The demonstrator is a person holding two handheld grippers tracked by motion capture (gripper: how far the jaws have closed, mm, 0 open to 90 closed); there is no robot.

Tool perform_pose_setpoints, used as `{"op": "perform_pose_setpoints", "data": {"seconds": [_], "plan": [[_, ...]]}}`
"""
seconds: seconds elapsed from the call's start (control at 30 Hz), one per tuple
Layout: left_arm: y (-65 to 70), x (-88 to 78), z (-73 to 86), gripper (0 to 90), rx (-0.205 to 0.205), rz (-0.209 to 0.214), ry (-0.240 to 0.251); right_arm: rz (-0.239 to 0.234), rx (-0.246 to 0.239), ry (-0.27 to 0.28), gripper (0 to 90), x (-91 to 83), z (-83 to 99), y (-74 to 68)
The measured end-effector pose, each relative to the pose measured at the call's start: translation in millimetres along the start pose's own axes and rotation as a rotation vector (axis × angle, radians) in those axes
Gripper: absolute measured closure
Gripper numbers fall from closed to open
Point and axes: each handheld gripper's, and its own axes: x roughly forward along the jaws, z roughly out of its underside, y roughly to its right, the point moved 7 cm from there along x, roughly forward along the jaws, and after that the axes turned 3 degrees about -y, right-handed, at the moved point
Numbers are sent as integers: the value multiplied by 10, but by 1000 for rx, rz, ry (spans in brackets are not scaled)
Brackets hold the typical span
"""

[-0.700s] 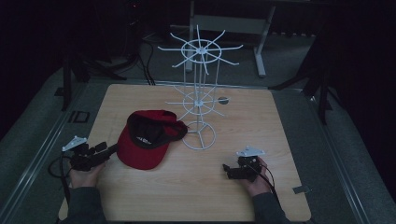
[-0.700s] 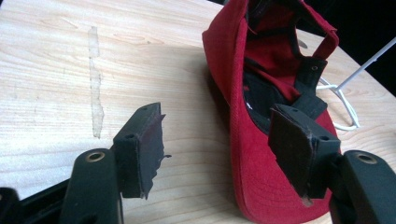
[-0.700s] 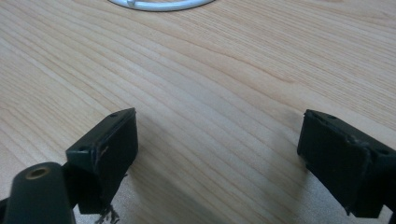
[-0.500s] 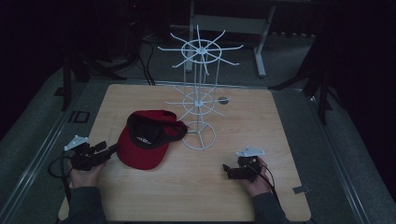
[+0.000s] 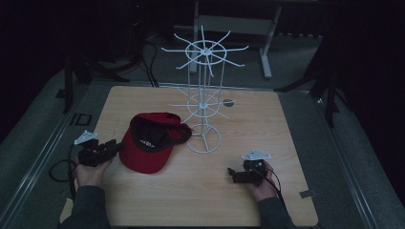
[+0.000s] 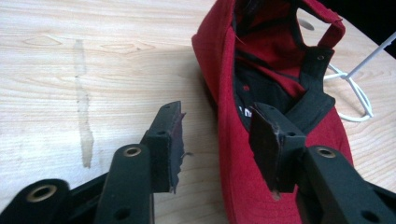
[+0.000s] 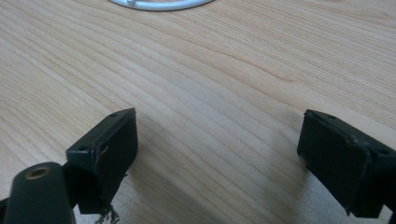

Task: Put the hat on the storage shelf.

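Near the worktop's (image 5: 286,124) left edge, toward its near corner, the left claw (image 5: 114,146) lies low in the person's left hand (image 5: 90,172), pointing at the red cap (image 5: 148,150). In the left gripper view its jaws stand apart: one is over bare wood, the other over the cap's brim, and neither pad presses on the fabric. The cap lies upside down, left of the worktop's middle, its dark lining upward. Just beside its right side stands the white wire rack (image 5: 204,95), whose ring base touches the cap's strap end. Toward the near right corner, the right claw (image 5: 232,174) rests wide open over bare wood, well apart from the cap.
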Motion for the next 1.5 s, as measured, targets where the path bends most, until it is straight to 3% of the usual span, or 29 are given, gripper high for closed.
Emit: {"op": "perform_pose_setpoints", "data": {"seconds": [0.13,0.23,0.37,0.53,0.73,1.0,1.2,1.5], "plan": [[32,12,19,744,10,4,-40,0,0,1,121,0,0,0],[98,-14,81,786,22,10,-66,0,0,0,121,0,0,0],[204,-58,154,793,36,24,-90,0,0,1,121,0,0,0],[391,-44,269,778,72,77,-150,0,0,0,121,0,0,1],[607,126,342,726,100,170,-248,0,0,0,121,0,0,0],[710,367,355,693,86,208,-320,0,0,0,121,0,0,0],[772,505,414,679,78,232,-368,0,0,0,121,0,0,1],[879,444,396,742,136,191,-340,0,0,0,121,0,0,0]]}}
